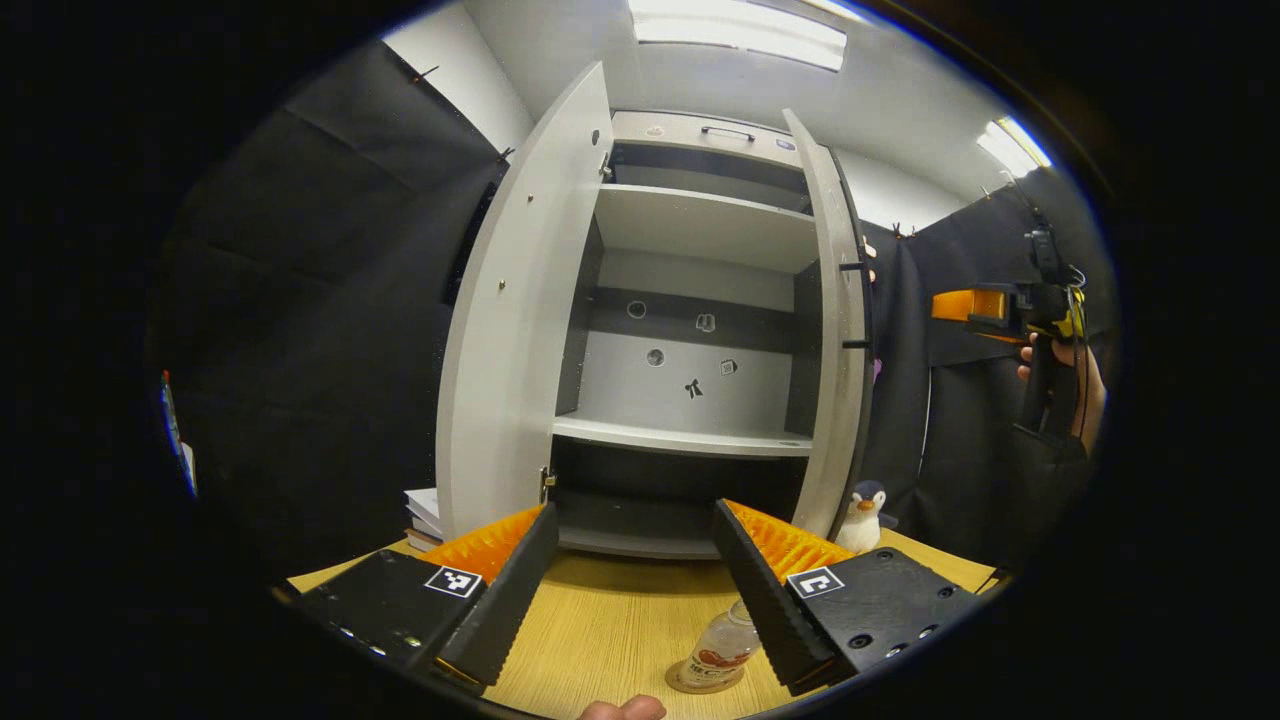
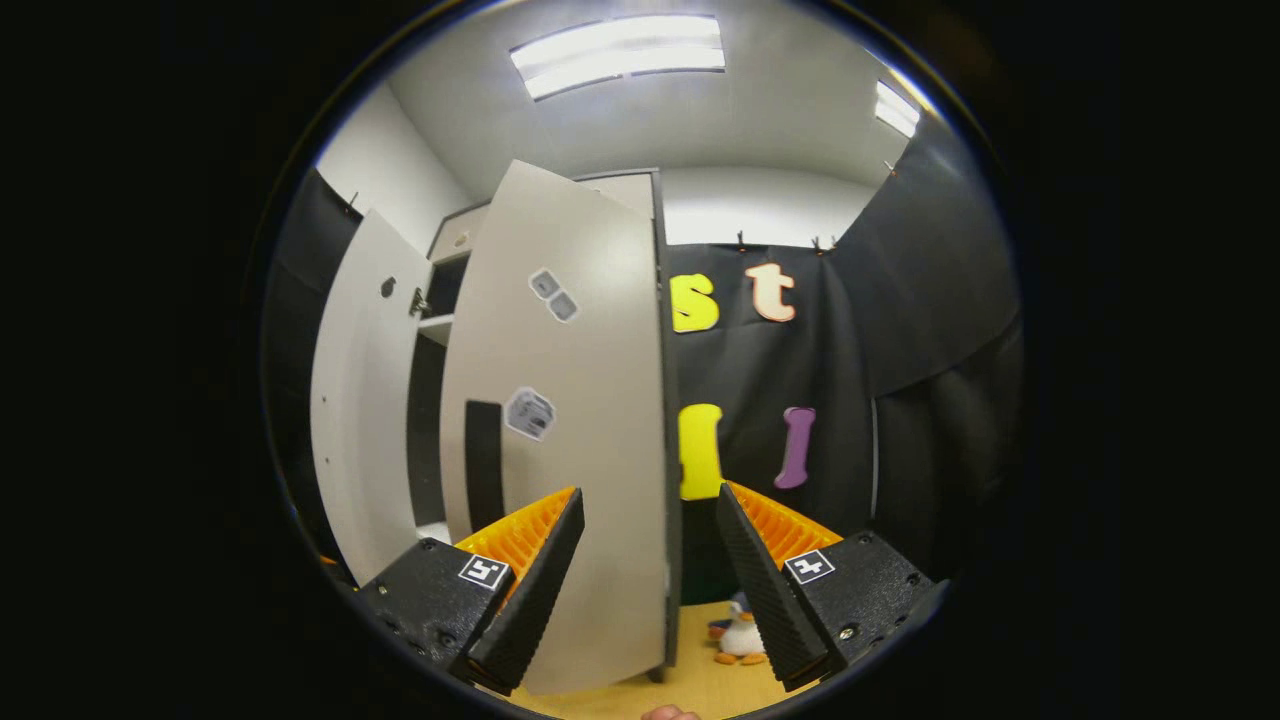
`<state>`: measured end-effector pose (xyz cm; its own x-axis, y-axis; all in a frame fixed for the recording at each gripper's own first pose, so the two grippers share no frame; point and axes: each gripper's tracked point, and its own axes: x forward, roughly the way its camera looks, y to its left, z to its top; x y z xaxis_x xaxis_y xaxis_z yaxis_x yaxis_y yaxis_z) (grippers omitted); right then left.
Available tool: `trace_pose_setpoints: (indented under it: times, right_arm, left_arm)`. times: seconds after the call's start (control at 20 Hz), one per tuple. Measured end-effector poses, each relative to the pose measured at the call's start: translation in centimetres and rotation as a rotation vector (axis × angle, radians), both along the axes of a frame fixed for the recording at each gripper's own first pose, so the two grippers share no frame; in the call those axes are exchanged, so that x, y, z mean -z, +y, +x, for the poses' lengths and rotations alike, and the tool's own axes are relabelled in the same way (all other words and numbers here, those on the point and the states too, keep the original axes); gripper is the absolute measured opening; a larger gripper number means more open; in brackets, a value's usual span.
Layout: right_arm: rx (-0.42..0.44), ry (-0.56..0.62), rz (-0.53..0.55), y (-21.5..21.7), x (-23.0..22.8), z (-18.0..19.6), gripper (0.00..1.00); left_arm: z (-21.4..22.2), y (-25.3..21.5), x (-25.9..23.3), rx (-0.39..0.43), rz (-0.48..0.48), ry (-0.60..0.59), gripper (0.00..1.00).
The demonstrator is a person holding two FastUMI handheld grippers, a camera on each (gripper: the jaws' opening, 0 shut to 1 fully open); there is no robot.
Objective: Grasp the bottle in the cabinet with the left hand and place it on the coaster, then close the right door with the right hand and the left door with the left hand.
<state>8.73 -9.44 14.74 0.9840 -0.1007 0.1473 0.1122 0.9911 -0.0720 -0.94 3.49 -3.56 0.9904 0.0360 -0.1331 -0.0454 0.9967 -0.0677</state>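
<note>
The bottle [image 1: 722, 650] stands on the coaster [image 1: 690, 686] on the table [image 1: 610, 620], in front of the cabinet [image 1: 690, 330], just beside the left gripper's [image 1: 628, 585] right finger. That gripper's jaws are spread wide and hold nothing. Both the left door [image 1: 520, 320] and the right door [image 1: 835, 330] stand open, showing bare shelves. A toy penguin [image 1: 862, 515] sits near the right door's foot and books [image 1: 425, 515] lie behind the left door. The right gripper [image 2: 648, 580], jaws apart and empty, faces the right door's outer side [image 2: 580, 430].
</note>
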Motion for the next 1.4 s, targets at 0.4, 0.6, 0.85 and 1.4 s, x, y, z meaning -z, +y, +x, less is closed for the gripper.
trace_pose_setpoints:
  times: [0.4,0.6,0.85,1.4]
  right_arm:
    - [0.068,0.158,-0.016,-0.9,9.3,-4.5,0.83]
    - [0.076,0.199,0.001,0.4,12.9,-6.2,0.83]
    - [0.07,0.254,0.076,1.2,16.0,-7.6,0.83]
    - [0.091,0.301,0.09,0.5,18.5,-8.3,0.83]
  left_arm:
    - [0.1,-1.5,0.4,0.044,-0.01,0.011,0.99]
    - [0.1,-2.4,0.7,0.068,-0.018,0.027,0.95]
    - [-0.1,-2.7,0.6,0.073,-0.009,0.023,0.95]
    - [-0.3,-2.0,-0.2,0.059,0.003,0.007,0.95]
